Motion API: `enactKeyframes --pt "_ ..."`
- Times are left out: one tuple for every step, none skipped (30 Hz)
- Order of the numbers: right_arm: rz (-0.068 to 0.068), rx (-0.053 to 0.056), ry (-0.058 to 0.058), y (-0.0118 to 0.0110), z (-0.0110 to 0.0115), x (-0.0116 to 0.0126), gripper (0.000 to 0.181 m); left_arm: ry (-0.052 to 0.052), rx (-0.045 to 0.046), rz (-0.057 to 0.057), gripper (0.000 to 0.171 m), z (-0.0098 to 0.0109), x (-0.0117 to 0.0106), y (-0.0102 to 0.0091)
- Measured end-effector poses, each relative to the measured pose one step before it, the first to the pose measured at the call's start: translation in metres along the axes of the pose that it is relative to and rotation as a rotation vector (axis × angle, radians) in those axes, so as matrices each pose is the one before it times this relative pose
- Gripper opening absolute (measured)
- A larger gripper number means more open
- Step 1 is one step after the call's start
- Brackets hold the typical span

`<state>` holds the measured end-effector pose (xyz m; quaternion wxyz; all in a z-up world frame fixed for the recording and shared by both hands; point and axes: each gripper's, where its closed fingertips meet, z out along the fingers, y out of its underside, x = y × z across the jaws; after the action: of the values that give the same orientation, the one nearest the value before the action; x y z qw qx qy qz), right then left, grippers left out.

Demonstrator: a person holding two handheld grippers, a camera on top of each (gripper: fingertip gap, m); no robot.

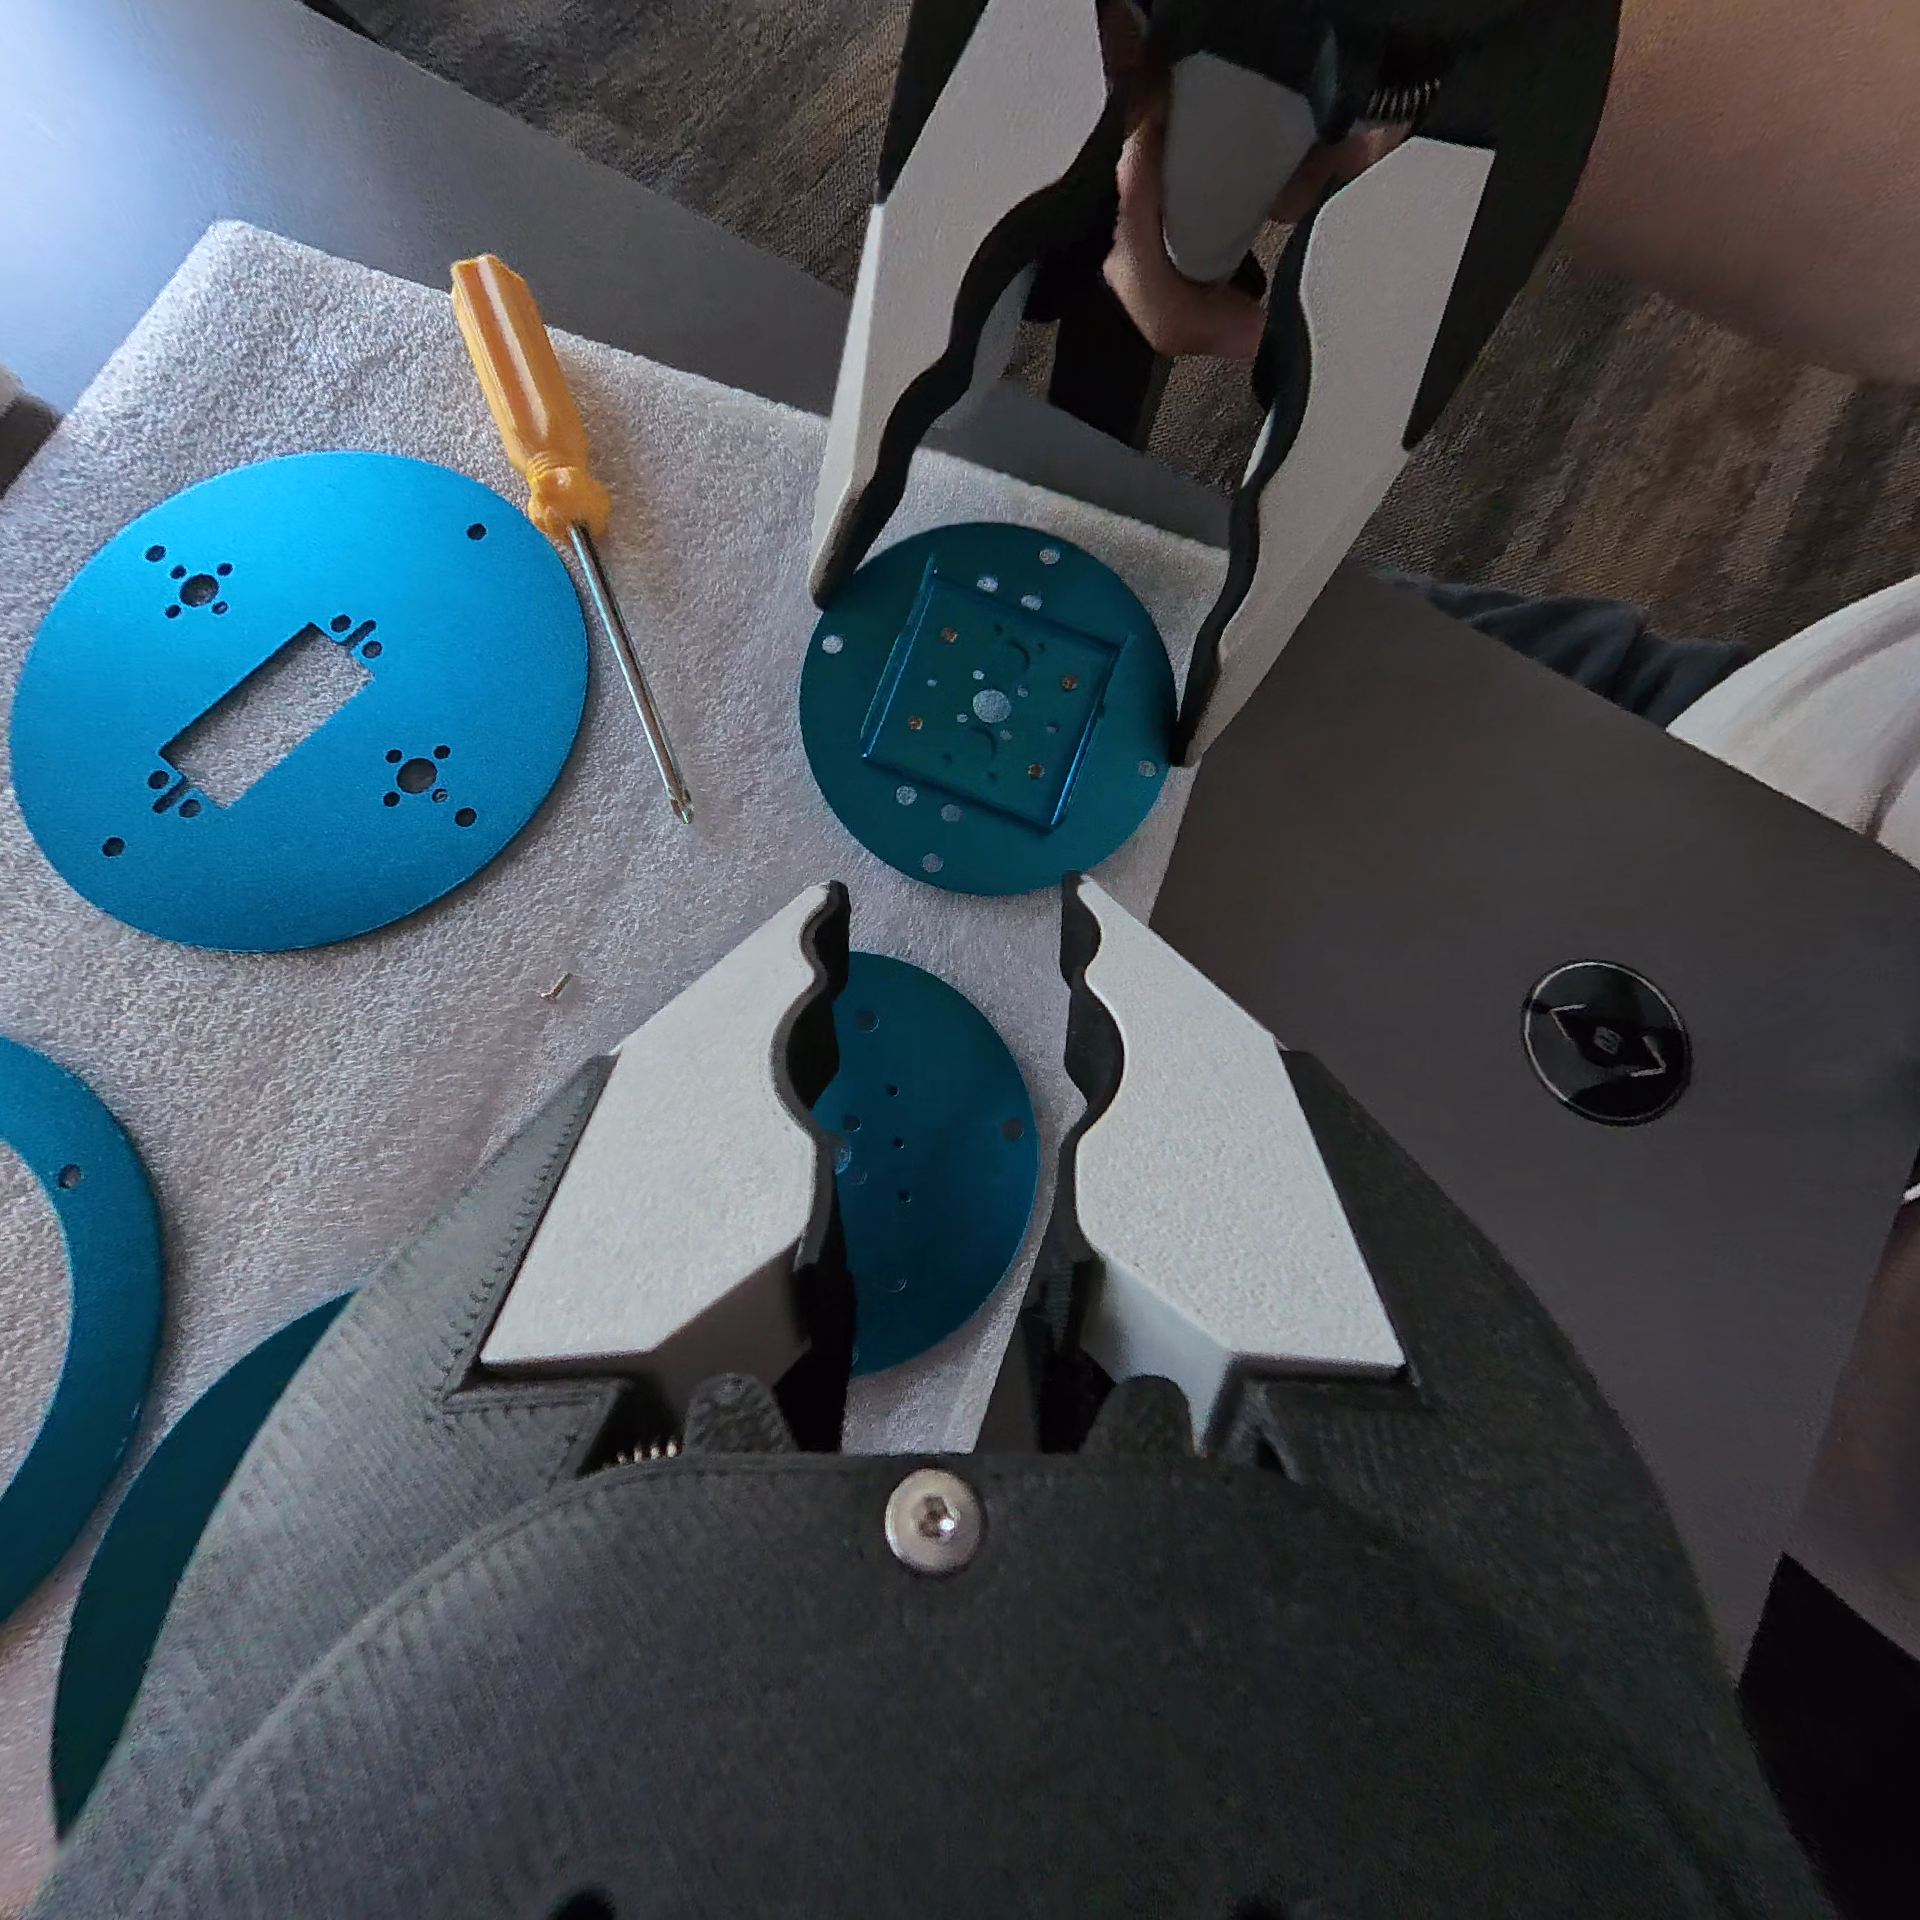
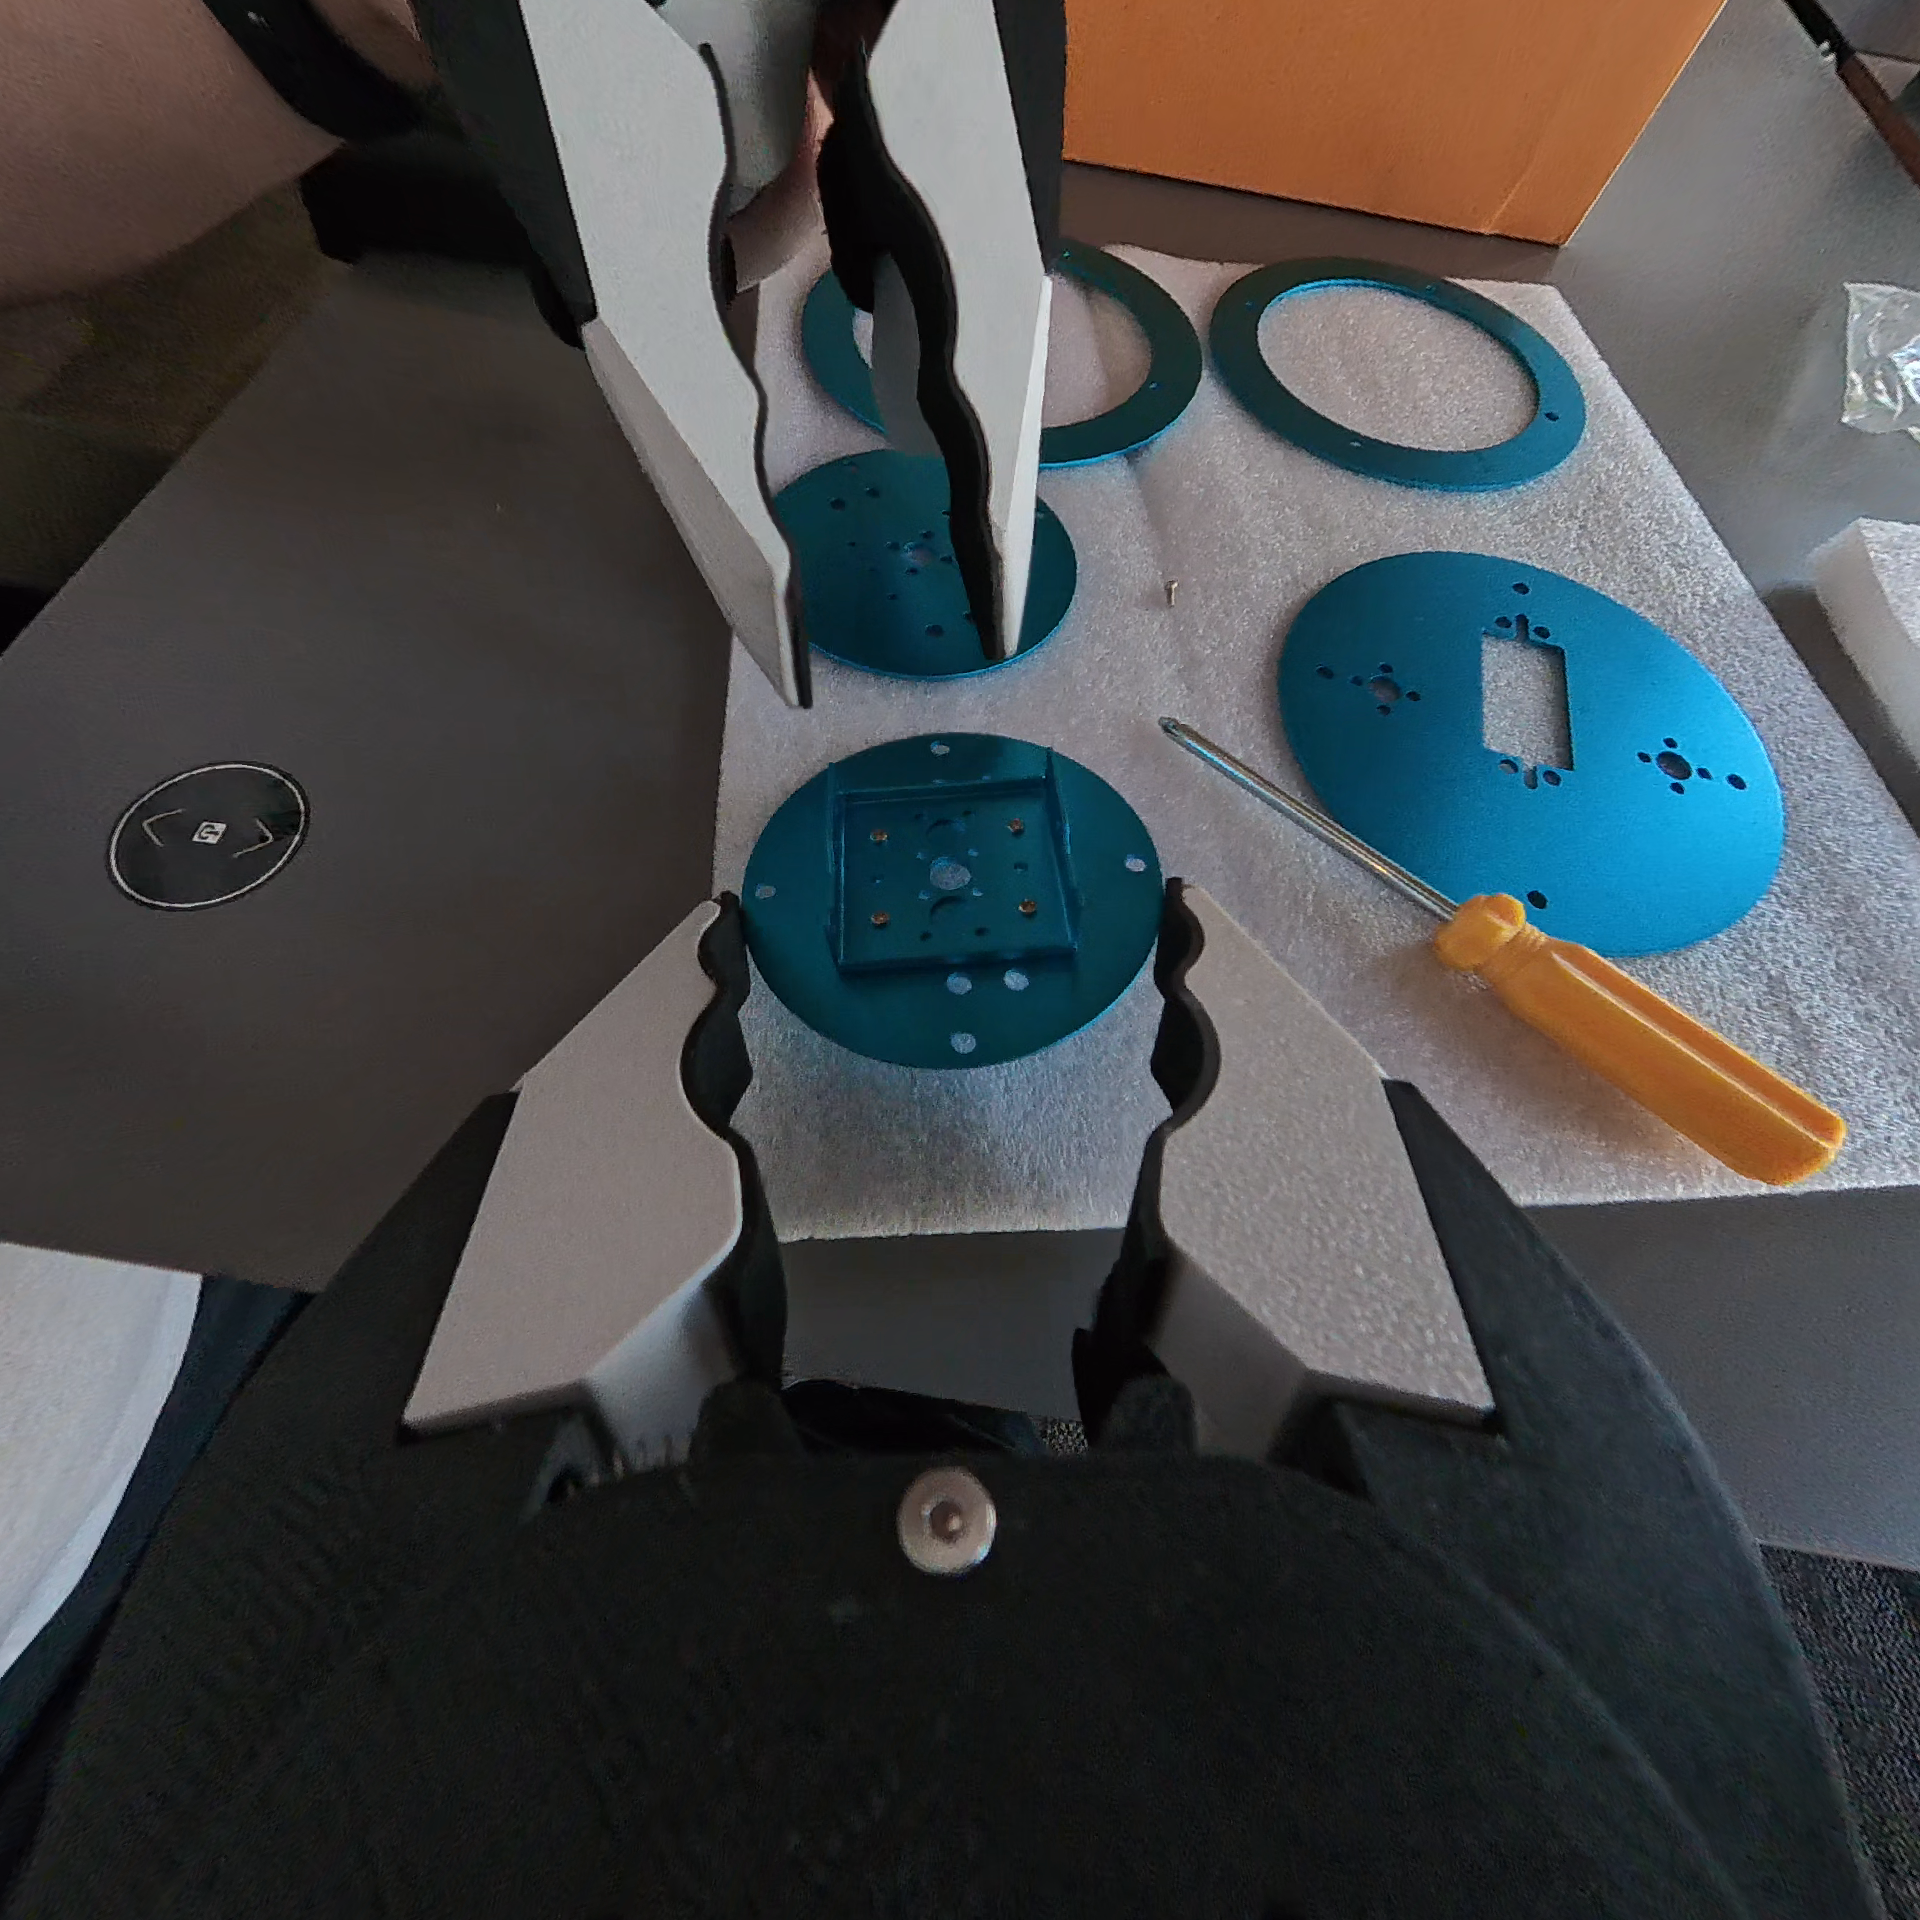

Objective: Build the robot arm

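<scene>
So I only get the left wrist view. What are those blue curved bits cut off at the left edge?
Observer: They are two flat blue rings lying side by side on the white foam sheet. The farther ring is in full view, and the nearer ring is partly hidden behind the left gripper.
Operator: Is there anything beyond them?
Observer: Yes, an orange box stands on the grey table just past the foam sheet.
Operator: And off to the side?
Observer: A crumpled clear plastic bag lies on the table, off the foam sheet.
</scene>
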<state>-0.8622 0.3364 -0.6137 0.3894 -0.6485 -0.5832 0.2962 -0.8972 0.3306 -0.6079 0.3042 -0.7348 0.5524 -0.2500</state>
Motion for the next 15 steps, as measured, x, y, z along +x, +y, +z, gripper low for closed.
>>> enactKeyframes --pt "0.0006 0.0064 -0.005 -0.001 0.00064 -0.00057 0.079 -0.0096 -0.00625 0.0108 0.042 0.00121 -0.00043 0.00073" --pt "-0.0041 0.0048 -0.003 -0.00076 0.00027 -0.00022 0.079 -0.0006 -0.00737 0.0058 0.046 0.00165 0.00022 0.00103" --pt "-0.0019 0.0001 -0.0013 -0.00008 0.00037 0.0003 0.079 0.0035 -0.00862 0.0018 0.05 0.00192 0.00028 0.00139" --pt "0.001 -0.0018 -0.0039 0.00025 0.00057 0.00008 0.079 0.0001 -0.00587 0.0001 0.055 0.00216 -0.00077 0.00078" --pt "0.0006 -0.0014 -0.0063 0.00007 0.00039 -0.00029 0.079 0.0015 -0.00619 0.0012 0.06 0.0021 -0.00082 0.00056" --pt "-0.0017 -0.0016 -0.0057 0.00014 0.00026 -0.00022 0.079 0.0016 -0.00626 0.0033 0.063 0.00185 -0.00122 0.00008" --pt "0.0003 -0.0042 -0.0038 0.00035 0.00036 0.00006 0.079 0.0068 -0.00398 0.0093 0.064 0.00163 -0.00036 -0.00071" --pt "0.0032 -0.0078 -0.0076 0.00072 0.00055 -0.00023 0.079 0.0094 -0.00422 0.0159 0.065 0.00155 0.00024 -0.00076" --pt "0.0027 -0.0097 -0.0101 0.00084 0.0008 -0.00048 0.079 0.0079 -0.00419 0.0193 0.065 0.00155 -0.00023 -0.00091" --pt "0.0025 -0.0108 -0.0075 0.00084 0.00076 0.0001 0.079 0.0147 -0.0036 0.0206 0.065 0.00148 0.00078 -0.00104" --pt "0.0033 -0.0115 -0.0076 0.00096 0.00061 0.00005 0.079 0.0144 -0.00333 0.019 0.065 0.00099 0.00075 -0.00128" --pt "0.0054 -0.0092 -0.0083 0.00086 0.00059 0.00014 0.079 0.0092 -0.00373 0.0188 0.066 0.00084 -0.00013 -0.0011" --pt "0.0029 -0.0031 -0.0061 0.00003 0.00024 0.0001 0.079 0.0153 -0.00383 0.0165 0.066 0.00068 0.00089 -0.00079" --pt "-0.0007 -0.0013 -0.0032 -0.00009 0.00015 0.00018 0.079 0.0224 -0.00578 0.0128 0.067 0.00045 0.00218 -0.00029" --pt "0.0021 -0.0018 -0.0015 0.00004 0.0002 0.00062 0.079 0.0168 -0.00897 0.013 0.069 0.00075 0.00207 0.00031"
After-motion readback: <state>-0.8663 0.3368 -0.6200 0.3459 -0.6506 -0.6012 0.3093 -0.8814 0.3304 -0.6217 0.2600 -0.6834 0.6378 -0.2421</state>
